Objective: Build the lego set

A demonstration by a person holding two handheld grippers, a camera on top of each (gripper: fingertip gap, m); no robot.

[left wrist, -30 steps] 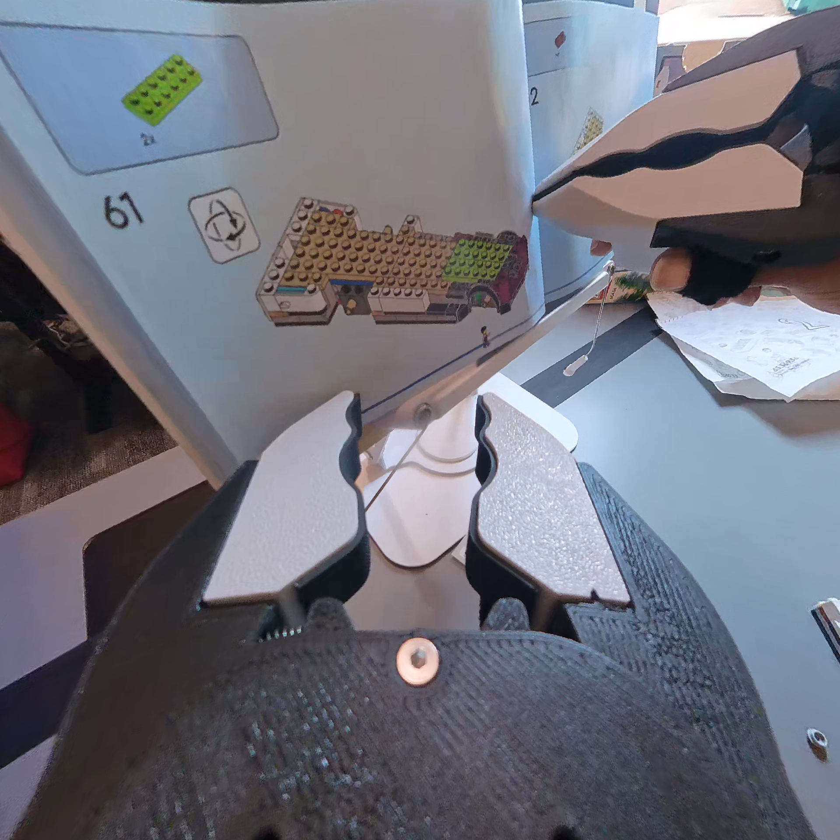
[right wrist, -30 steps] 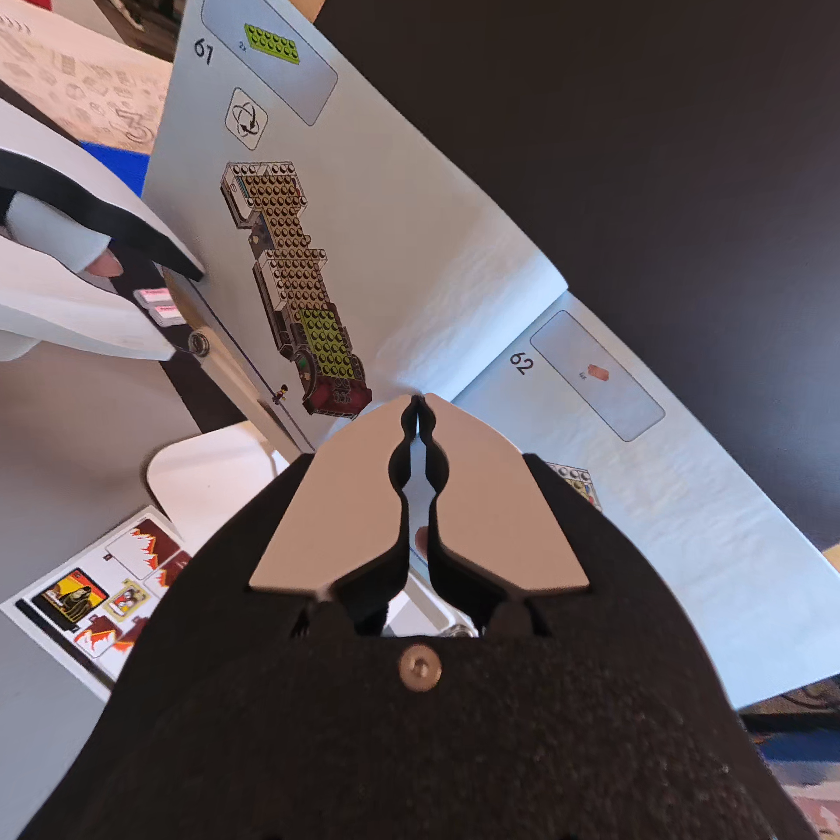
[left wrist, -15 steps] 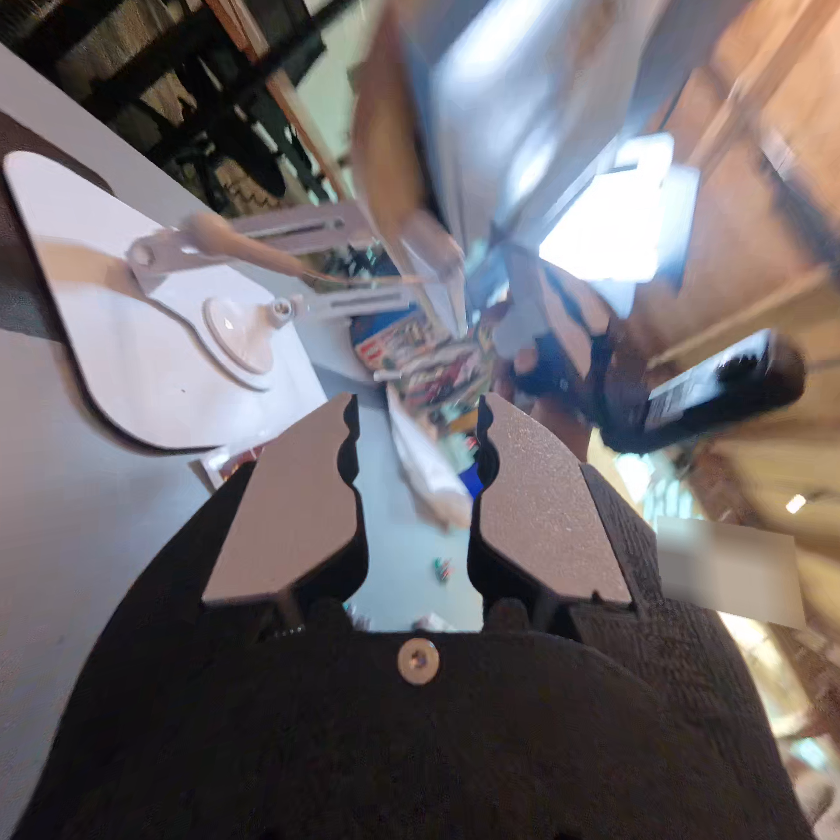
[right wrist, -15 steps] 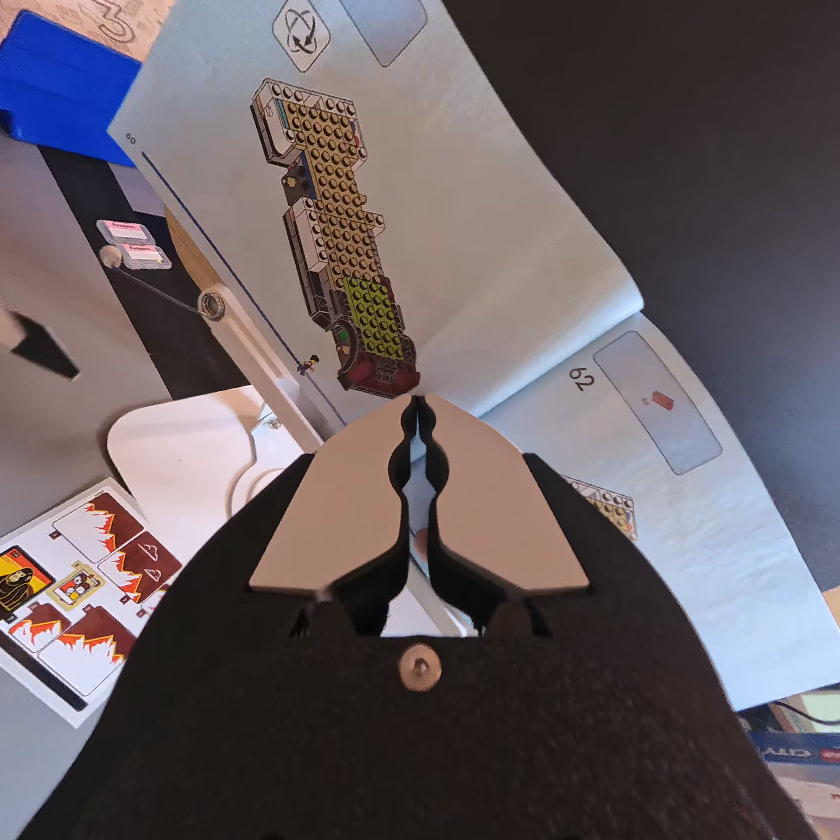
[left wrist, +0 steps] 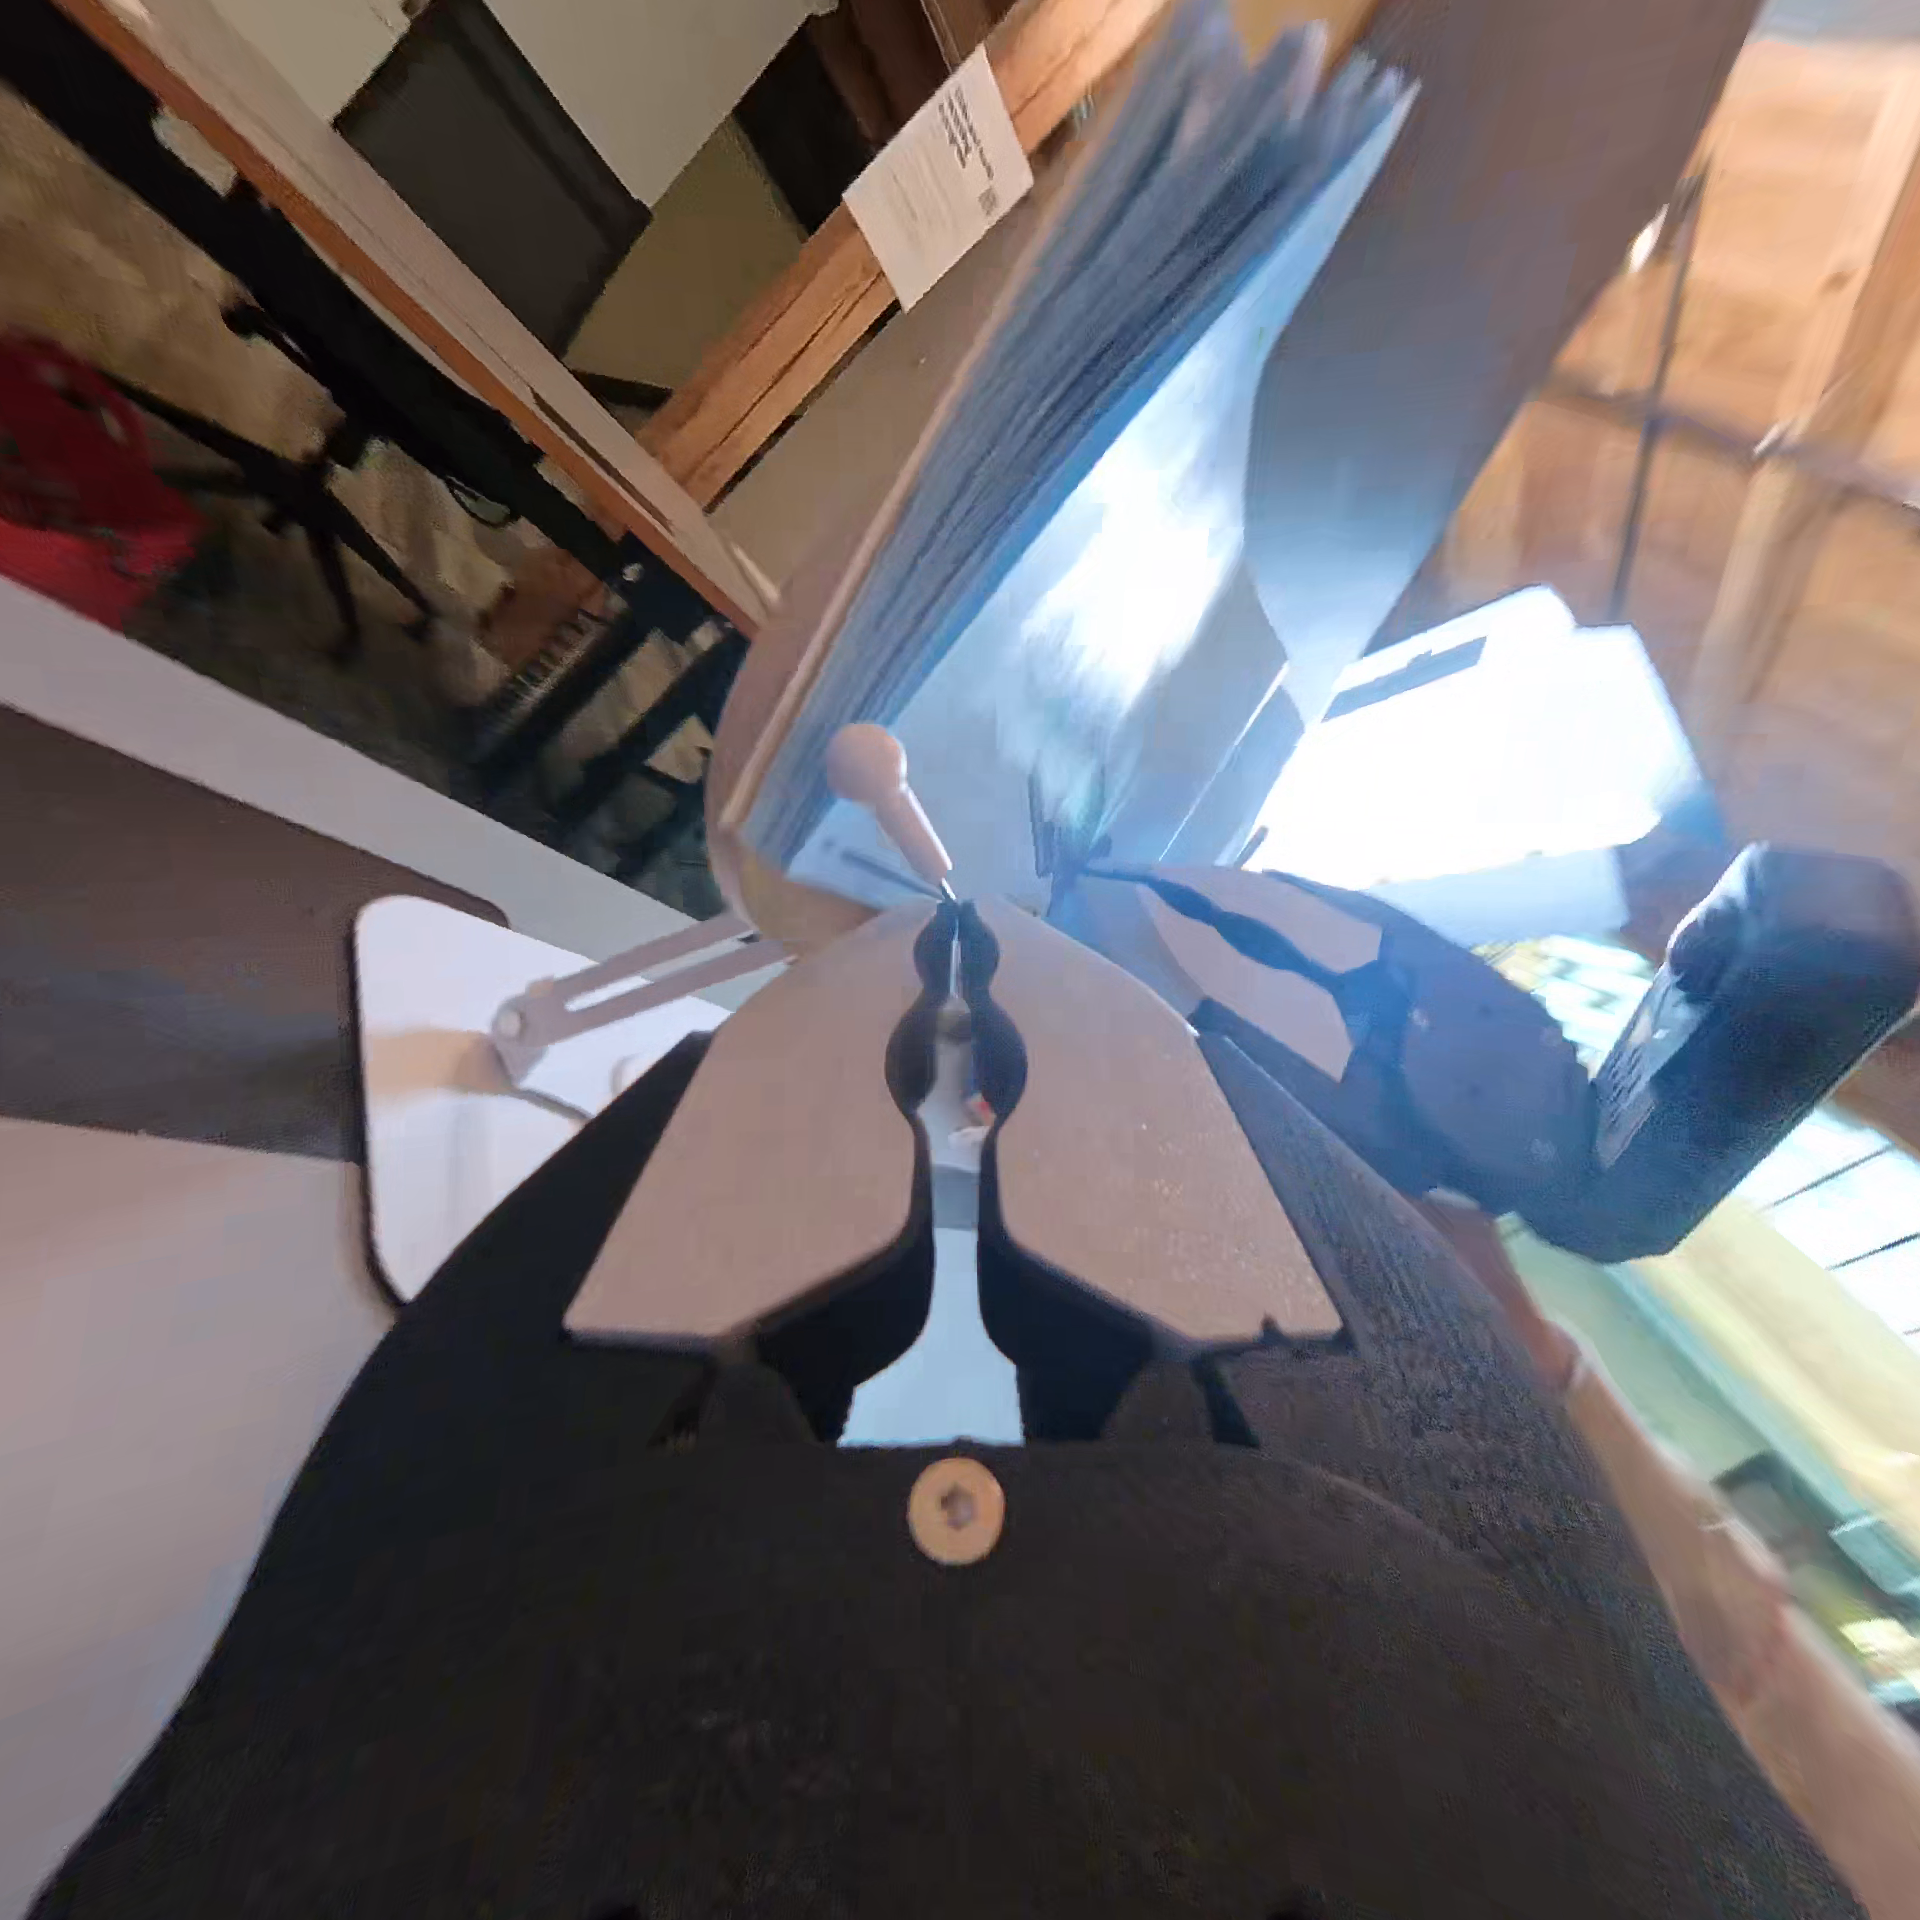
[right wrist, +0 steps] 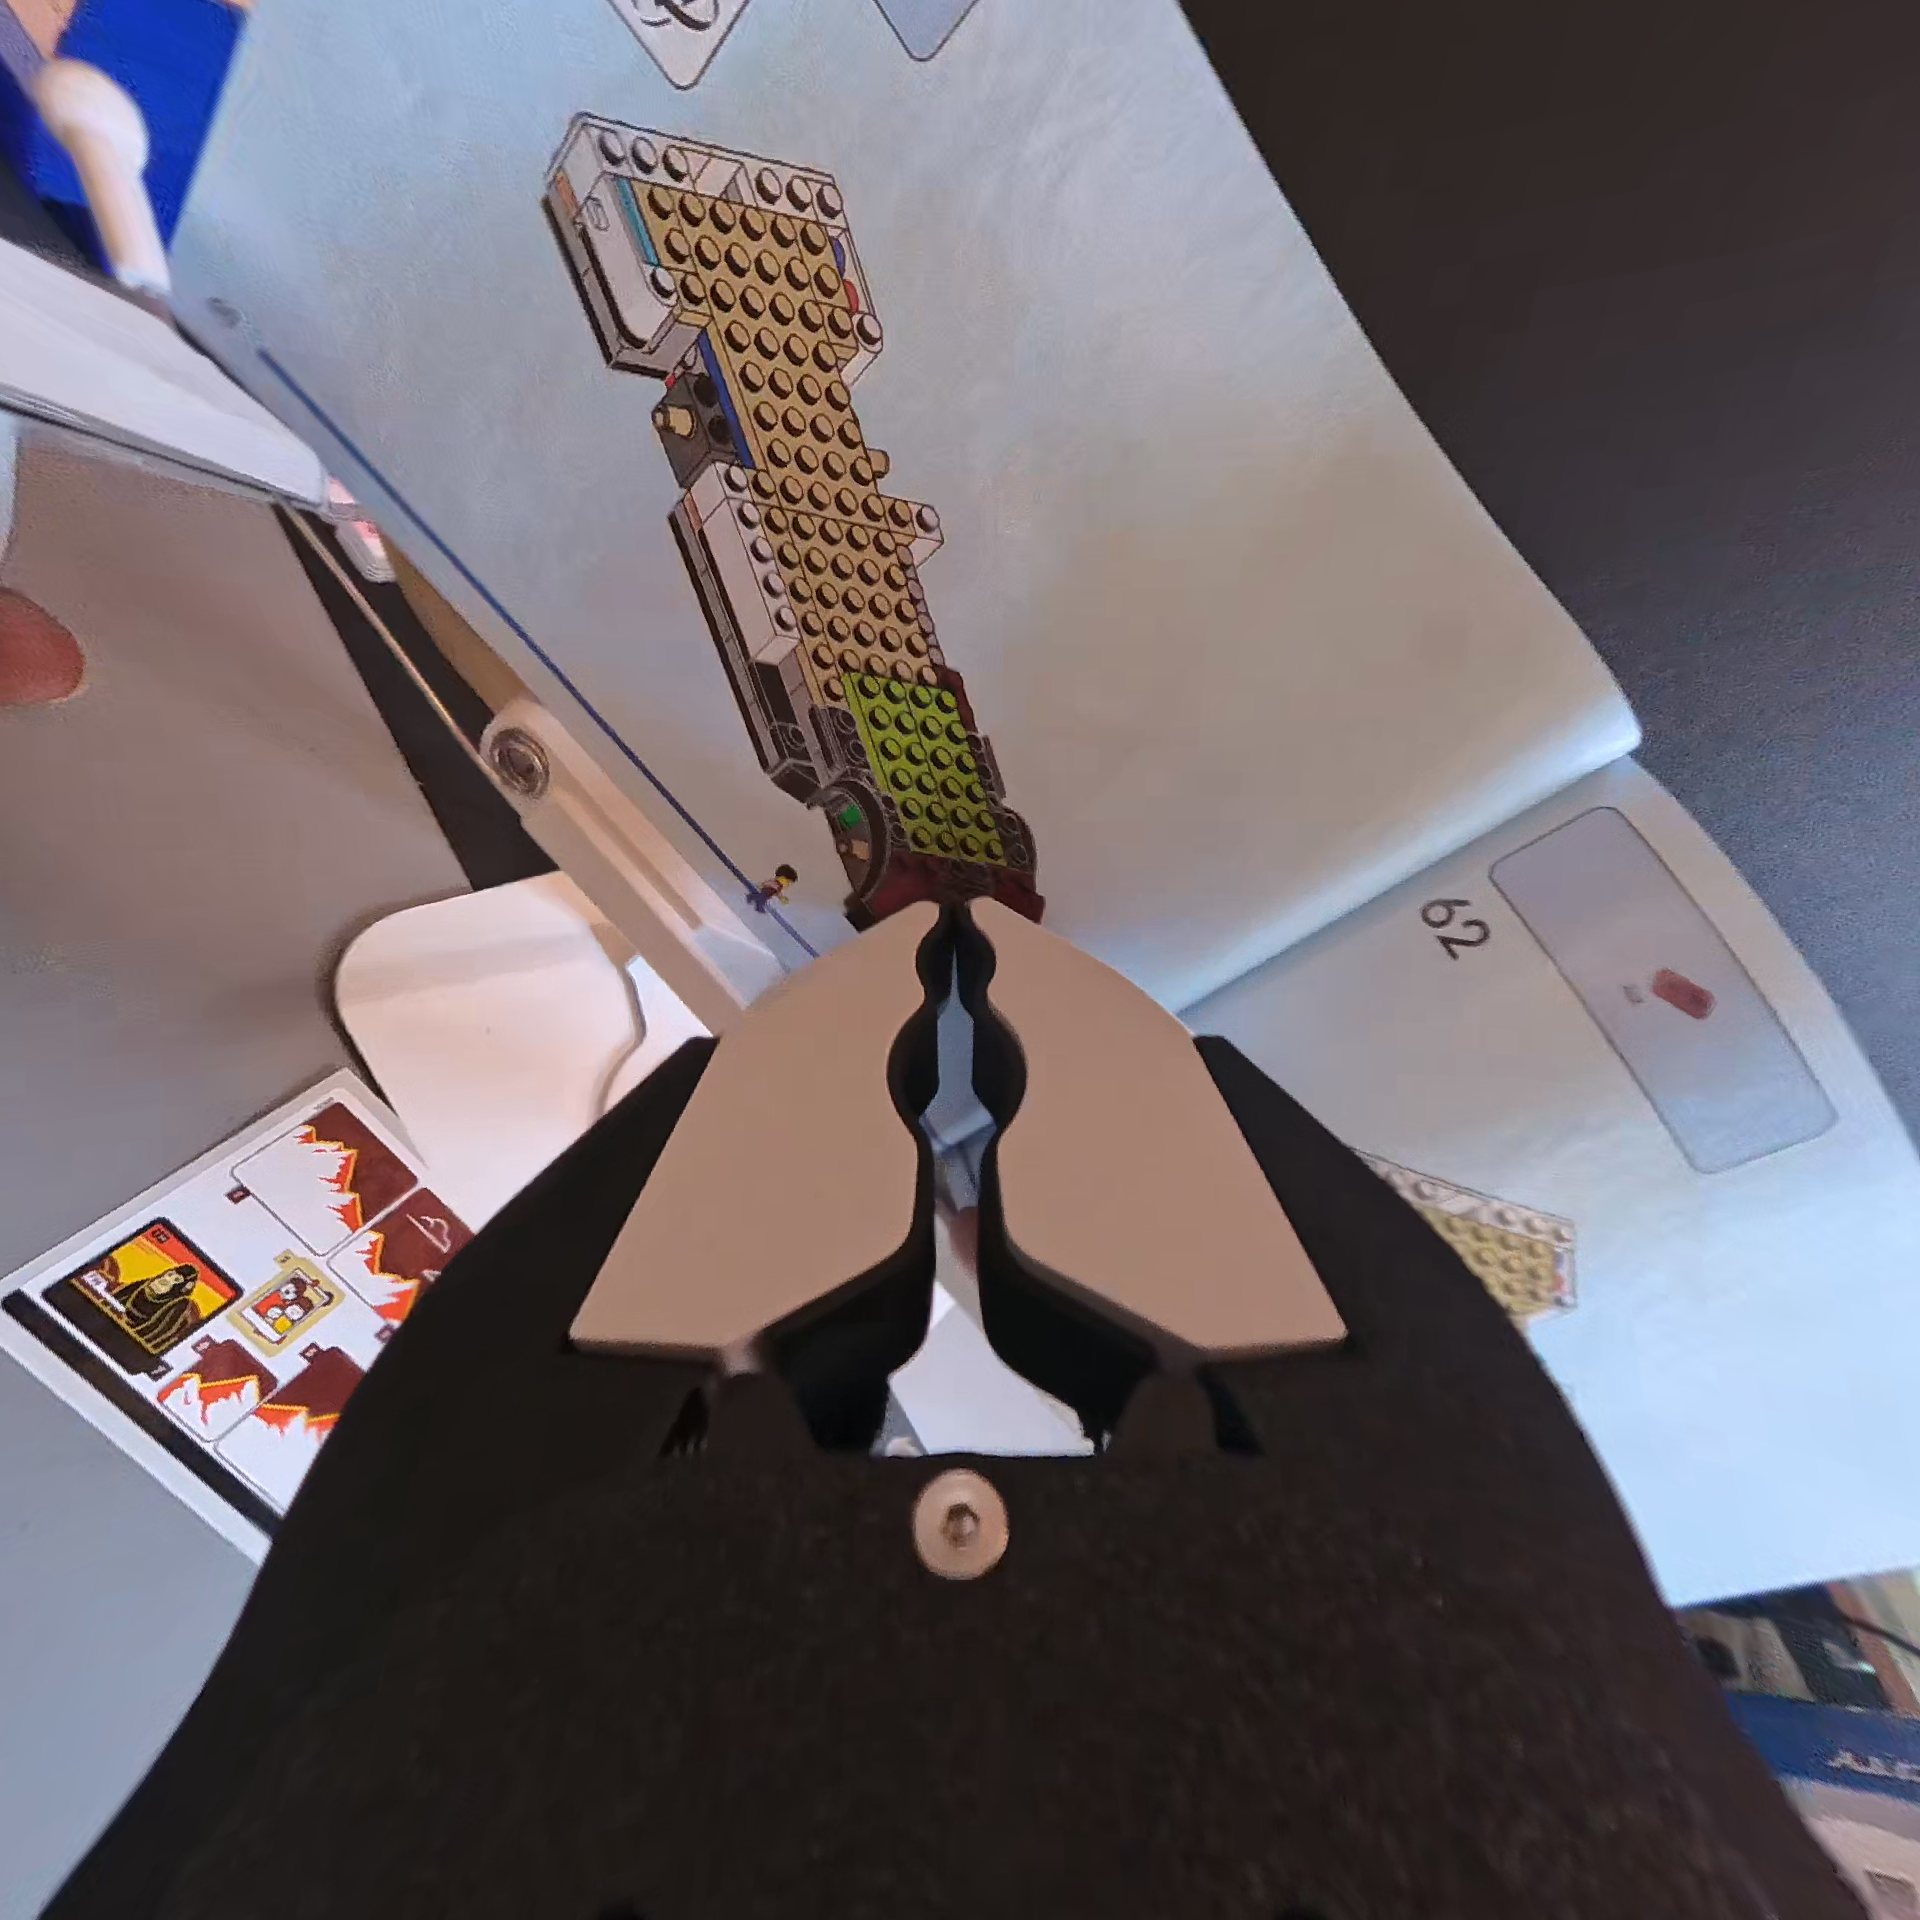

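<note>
Two claws at the booklet on its stand

Our left claw (left wrist: pixel 951 914) is closed on the thin wire (left wrist: pixel 950 961), whose knob (left wrist: pixel 868 758) sticks out just ahead of the tips. Our right claw (right wrist: pixel 954 914) is together at the lower edge of the booklet (right wrist: pixel 1143 520); we cannot tell whether it pinches a page. The stand (right wrist: pixel 468 997) is to its left.

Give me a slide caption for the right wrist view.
Right gripper shut on the lower edge of an open instruction booklet on a white stand, sticker sheet alongside.
</note>
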